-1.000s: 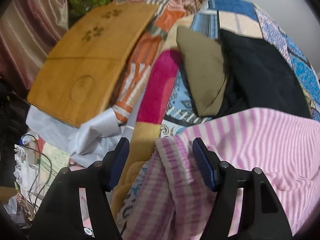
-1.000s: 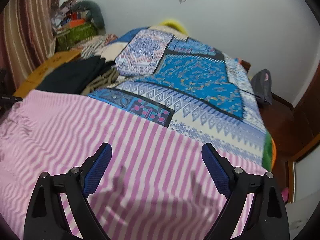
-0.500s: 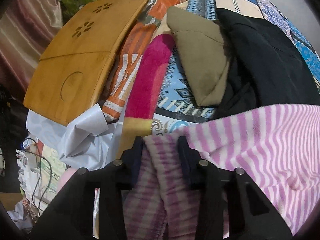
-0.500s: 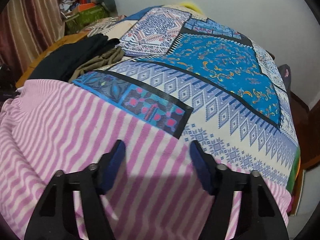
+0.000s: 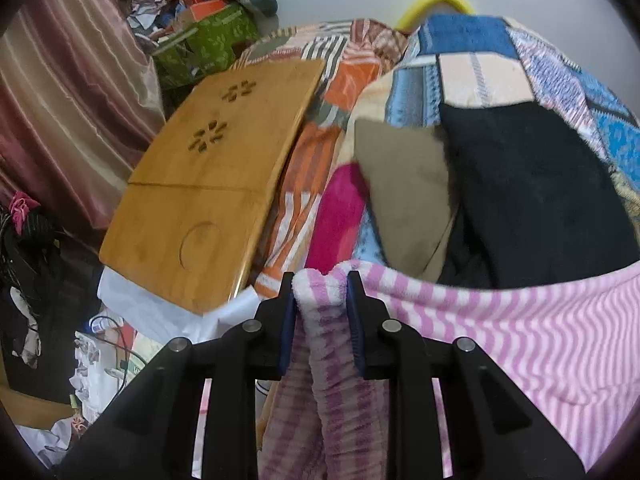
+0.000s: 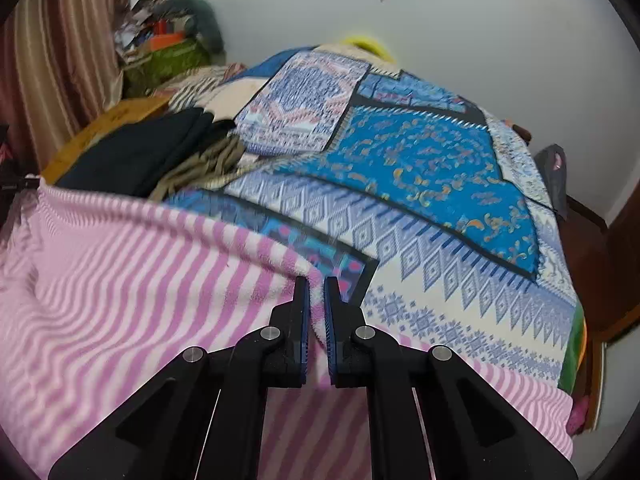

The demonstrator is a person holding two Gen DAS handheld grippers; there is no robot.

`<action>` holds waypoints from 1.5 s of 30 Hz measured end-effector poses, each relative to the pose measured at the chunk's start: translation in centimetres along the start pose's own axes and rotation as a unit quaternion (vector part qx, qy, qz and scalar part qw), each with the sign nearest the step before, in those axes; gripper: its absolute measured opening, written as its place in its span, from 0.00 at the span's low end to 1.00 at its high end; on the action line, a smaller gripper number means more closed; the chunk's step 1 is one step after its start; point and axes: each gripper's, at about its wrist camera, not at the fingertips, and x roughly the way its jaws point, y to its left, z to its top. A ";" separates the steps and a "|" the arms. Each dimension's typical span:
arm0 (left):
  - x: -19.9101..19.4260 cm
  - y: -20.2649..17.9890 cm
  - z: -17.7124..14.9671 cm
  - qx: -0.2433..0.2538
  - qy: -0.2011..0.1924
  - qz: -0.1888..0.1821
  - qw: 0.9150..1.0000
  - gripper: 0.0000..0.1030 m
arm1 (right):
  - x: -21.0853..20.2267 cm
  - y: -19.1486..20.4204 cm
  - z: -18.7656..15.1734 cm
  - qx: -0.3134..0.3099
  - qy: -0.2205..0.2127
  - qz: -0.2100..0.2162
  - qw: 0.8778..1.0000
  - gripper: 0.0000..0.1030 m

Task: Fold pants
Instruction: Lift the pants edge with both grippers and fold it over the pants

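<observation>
The pink-and-white striped fleece pants (image 6: 132,280) lie across the near end of the blue patterned bedspread (image 6: 420,168). The left gripper (image 5: 320,280) has just been closing and pinches a bunched fold. The right gripper (image 6: 316,284) is clamped on the far edge.
</observation>
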 end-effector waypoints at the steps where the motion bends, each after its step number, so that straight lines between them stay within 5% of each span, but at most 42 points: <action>1: -0.6 0.0 0.0 0.001 -0.008 -0.006 1.000 0.24 | -0.3 0.1 0.2 0.001 -0.002 -0.002 1.000 0.06; 13: -12.6 3.8 -3.9 -0.011 -0.093 -0.047 0.995 0.23 | -11.4 1.1 -2.1 0.029 -0.061 0.020 0.998 0.06; 25: -22.3 8.0 -13.3 -0.018 -0.138 -0.069 0.988 0.23 | -22.4 5.2 -8.3 0.029 -0.095 0.041 0.994 0.06; 34: -22.4 10.0 -22.2 -0.003 -0.123 -0.071 0.990 0.23 | -25.8 8.4 -14.2 0.034 -0.085 0.052 0.994 0.06; 45: -18.1 10.2 -29.7 -0.009 -0.056 -0.084 0.995 0.23 | -24.0 11.0 -22.2 0.066 -0.015 0.068 0.995 0.06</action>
